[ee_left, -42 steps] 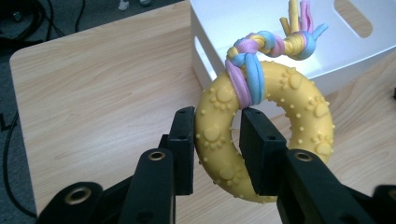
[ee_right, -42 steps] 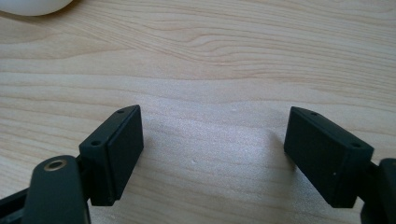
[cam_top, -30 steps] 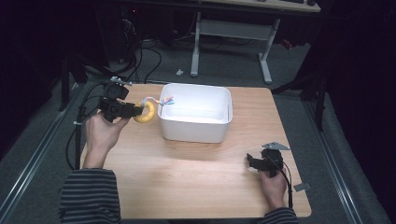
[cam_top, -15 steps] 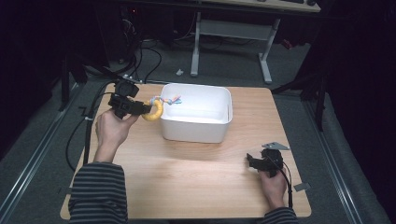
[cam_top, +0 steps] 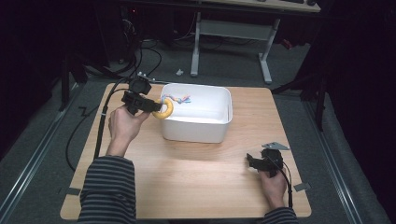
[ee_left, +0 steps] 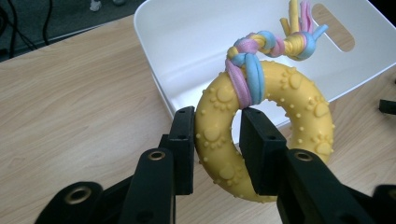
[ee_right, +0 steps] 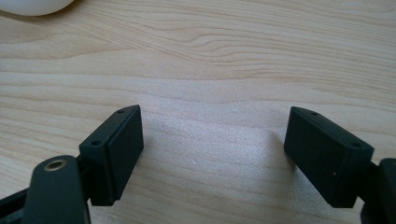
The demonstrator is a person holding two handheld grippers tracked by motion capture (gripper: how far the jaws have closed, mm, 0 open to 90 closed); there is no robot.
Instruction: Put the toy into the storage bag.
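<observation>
1. Bench point(cam_top: 187, 186): wooden top, lit from above. It carries one tub, and the person's two forearms come in from its near edge.
2. Tub point(cam_top: 219, 133): white plastic, rectangular, open-topped, standing at the middle of the far half of the bench. The left gripper view shows a handle slot in its end wall and a bare floor; as far as can be seen, nothing lies in it.
3. Ring toy point(ee_left: 266, 135): yellow rubber ring, studded and stamped with paw prints, with a braided rope point(ee_left: 261, 46) of pink, blue and yellow knotted through it. It hangs at the tub's left rim, rope end reaching in over the wall, the ring itself apparently not yet past the edge.
4. Left tongs point(ee_left: 215, 149): pinching the ring, one jaw outside it, one through its hole.
5. Right tongs point(ee_right: 212, 156): spread wide, holding nothing, resting low over bare wood at the near right, well apart from the tub.
6. Progress, judged: the toy is picked up and carried to the tub; moving it over and letting go remain.
</observation>
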